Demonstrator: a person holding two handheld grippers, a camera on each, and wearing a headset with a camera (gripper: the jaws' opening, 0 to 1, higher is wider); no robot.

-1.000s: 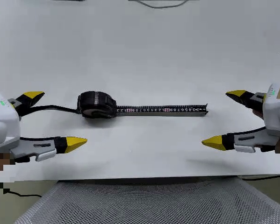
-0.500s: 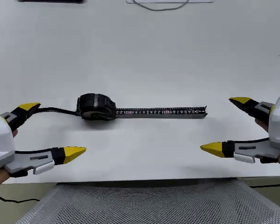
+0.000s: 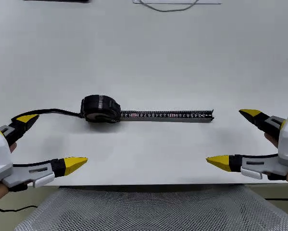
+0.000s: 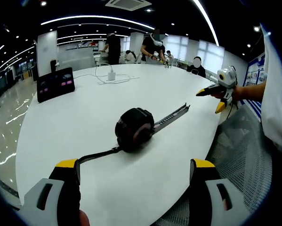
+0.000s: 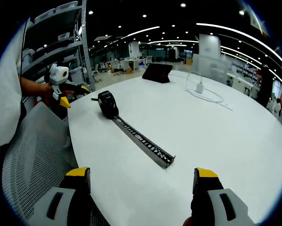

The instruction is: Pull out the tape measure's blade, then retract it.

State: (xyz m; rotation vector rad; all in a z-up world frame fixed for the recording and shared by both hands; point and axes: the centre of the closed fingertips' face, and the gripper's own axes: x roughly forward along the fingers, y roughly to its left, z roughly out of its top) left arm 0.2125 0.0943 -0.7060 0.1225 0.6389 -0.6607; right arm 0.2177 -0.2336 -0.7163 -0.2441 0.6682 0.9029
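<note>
Here the tape measure (image 3: 100, 109) lies on the white table (image 3: 148, 53), its round black case left of the middle and closer to the near edge than to the far one. Its blade (image 3: 168, 115) is drawn out and lies flat on the table. It runs straight from the case toward the right edge, roughly parallel to the near edge, with the end hook (image 3: 212, 114) at its tip. A black strap (image 3: 55, 111) trails from the other side of the case toward the left edge. The left gripper (image 3: 57, 139) hovers at the near left corner, its yellow-tipped jaws wide apart with nothing between them, clear of the case. One tip sits just beside the strap's end, and whether they touch cannot be told. The right gripper (image 3: 226, 136) hangs over the near edge on the right, jaws likewise spread and empty, near the hook but apart from it. A white cable (image 3: 165, 6) loops at the far edge, and a grey mesh surface (image 3: 148, 207) shows below the near edge.
</note>
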